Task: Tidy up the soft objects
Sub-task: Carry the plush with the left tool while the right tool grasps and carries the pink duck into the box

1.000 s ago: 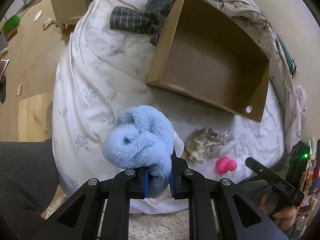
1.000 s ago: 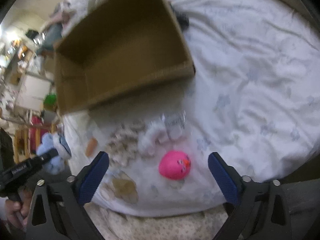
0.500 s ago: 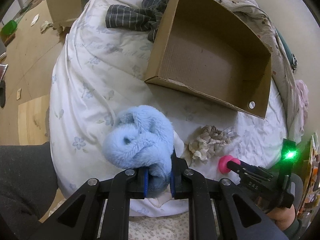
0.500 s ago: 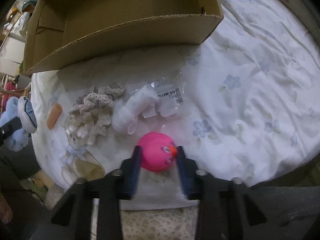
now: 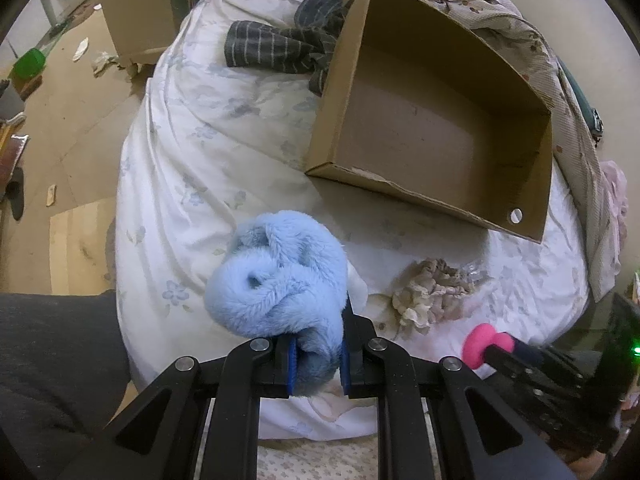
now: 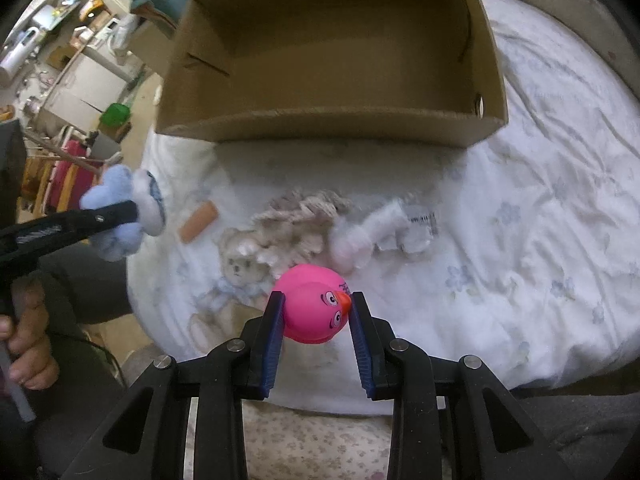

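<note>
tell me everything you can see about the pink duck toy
The pink duck toy is a smooth, glossy, rubber-looking duck with a rounded body, an orange beak and printed cartoon eyes. Its head faces the right finger, tilted slightly. The right gripper is shut on it, its blue pads pressing both sides. It sits at the near edge of the white floral bedsheet, in front of a lace bundle and the open cardboard box. In the left wrist view it shows as a pink lump between the right gripper's fingers.

A cardboard box (image 6: pixel 332 56) sits on the bed (image 6: pixel 540 220), lace bundle (image 6: pixel 296 224) before it.
</note>
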A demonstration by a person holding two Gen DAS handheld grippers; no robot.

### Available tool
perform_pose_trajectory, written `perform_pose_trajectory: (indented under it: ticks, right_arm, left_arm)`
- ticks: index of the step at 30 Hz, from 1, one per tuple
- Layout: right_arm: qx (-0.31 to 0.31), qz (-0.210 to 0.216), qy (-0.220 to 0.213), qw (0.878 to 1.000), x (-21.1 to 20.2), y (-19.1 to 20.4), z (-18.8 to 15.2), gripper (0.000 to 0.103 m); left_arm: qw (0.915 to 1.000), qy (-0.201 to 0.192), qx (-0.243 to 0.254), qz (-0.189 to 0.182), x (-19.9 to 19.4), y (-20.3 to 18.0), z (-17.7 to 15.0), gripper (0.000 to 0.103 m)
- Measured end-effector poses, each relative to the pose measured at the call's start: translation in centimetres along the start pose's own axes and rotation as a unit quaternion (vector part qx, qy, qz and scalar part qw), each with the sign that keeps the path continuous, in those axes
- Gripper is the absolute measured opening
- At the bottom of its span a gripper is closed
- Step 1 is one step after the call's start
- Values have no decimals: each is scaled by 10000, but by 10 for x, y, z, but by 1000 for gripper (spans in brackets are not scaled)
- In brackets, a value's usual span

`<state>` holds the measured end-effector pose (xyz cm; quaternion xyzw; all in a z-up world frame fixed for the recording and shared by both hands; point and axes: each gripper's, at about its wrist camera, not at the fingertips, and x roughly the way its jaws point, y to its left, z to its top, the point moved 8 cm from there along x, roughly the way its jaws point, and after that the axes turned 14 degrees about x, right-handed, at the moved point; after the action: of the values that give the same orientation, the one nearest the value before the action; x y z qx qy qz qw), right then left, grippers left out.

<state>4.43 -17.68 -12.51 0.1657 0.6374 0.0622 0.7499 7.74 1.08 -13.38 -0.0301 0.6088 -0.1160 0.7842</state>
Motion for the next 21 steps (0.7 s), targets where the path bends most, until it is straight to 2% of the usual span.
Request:
perform_pose_trajectory:
  ticks: [5,11,21]
  right_arm:
    - [-91,440,-448,9980,-36,6,11,34]
    - [-38,833,-1218,9891,-84,11,32,34]
    - [121,1022,-1681,9804,-112,9,76,34]
  left_arm:
    - [9995,-148,156,234,-5,-2,3,14]
    - [9978,-445,294,398,-23,-6,10,14]
    - [9938,-908,324,557,-61,-8,49,14]
